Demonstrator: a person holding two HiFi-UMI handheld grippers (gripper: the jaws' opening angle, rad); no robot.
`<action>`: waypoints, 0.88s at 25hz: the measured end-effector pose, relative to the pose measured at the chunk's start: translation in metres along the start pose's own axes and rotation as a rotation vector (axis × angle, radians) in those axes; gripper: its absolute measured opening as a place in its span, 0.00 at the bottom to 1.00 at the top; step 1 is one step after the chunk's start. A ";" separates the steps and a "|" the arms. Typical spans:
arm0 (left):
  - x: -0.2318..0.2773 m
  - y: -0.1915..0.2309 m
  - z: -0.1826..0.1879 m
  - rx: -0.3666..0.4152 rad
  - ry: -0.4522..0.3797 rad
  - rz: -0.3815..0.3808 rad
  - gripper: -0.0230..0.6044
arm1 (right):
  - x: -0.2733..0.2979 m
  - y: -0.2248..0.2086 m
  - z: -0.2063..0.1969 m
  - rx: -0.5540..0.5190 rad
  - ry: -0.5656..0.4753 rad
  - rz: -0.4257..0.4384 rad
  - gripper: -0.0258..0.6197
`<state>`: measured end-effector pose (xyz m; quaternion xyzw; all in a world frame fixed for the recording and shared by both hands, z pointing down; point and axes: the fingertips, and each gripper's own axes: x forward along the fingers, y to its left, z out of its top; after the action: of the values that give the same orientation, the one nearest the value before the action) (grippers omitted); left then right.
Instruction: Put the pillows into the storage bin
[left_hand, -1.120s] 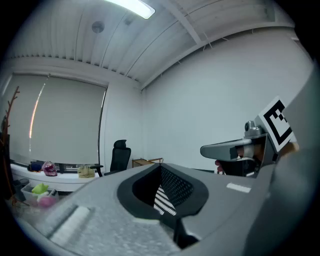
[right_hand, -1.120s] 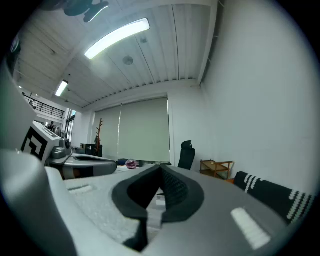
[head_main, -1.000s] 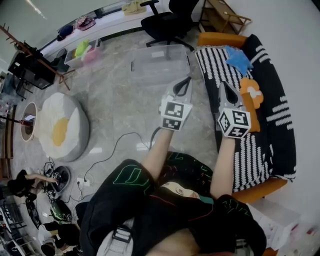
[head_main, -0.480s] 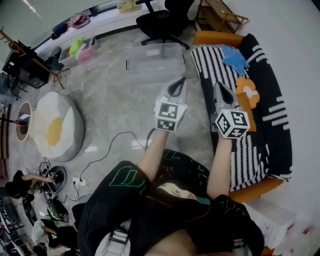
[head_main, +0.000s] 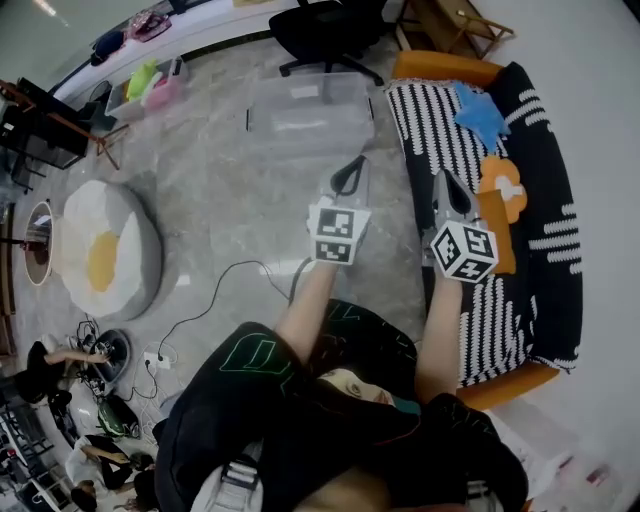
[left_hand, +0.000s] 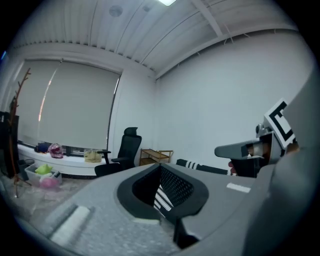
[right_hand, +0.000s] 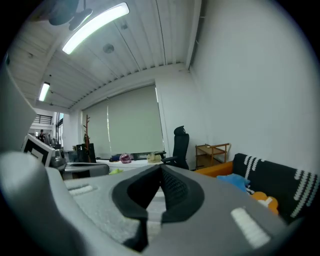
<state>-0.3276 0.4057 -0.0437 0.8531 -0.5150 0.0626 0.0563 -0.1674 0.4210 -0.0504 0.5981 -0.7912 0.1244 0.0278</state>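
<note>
Reaching for the first pillow is, by our reading, the step in hand. At the left, the clear storage bin stands on the floor near the sofa's end. Our left gripper and right gripper hang side by side, both with jaws pressed together on nothing. Further right, the blue pillow and the orange pillow lie on the striped sofa, the orange one just beside our right gripper. We should spread the jaws before arriving, bite well into a corner of one pillow with each gripper, lift it clear, then carry it left over the bin's rim.
</note>
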 end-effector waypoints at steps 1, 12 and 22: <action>0.012 0.010 -0.002 -0.006 0.008 0.019 0.05 | 0.013 -0.006 -0.002 -0.003 0.009 -0.022 0.04; 0.148 0.113 0.017 -0.075 0.012 0.052 0.05 | 0.178 -0.032 0.056 -0.070 0.010 -0.029 0.04; 0.216 0.208 0.003 -0.161 0.068 0.090 0.05 | 0.289 -0.029 0.058 -0.043 0.069 0.015 0.04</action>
<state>-0.4120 0.1208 -0.0044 0.8192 -0.5538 0.0525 0.1393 -0.2153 0.1287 -0.0462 0.5867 -0.7968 0.1283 0.0671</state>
